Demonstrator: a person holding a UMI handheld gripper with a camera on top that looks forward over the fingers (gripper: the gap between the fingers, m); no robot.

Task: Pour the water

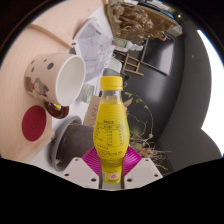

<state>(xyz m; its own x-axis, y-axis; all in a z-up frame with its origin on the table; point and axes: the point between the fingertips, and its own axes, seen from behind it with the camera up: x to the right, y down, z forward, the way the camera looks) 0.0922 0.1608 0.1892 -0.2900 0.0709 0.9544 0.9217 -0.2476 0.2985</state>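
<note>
A yellow bottle (pixel 110 115) with a yellow cap stands upright between my fingers, its lower body pressed by the magenta pads (pixel 92 160) on both sides. My gripper (pixel 110 165) is shut on the bottle. To the left of the bottle lies a white mug (pixel 58 78) with dark dots, tipped so its open mouth faces the bottle. A red lid or disc (pixel 34 122) sits below the mug.
A grey cup or cylinder (pixel 68 140) stands close to the left finger. A large dark round container (pixel 170 95) is on the right. Papers (pixel 95 45) and a basket of twigs (pixel 140 18) lie beyond the bottle.
</note>
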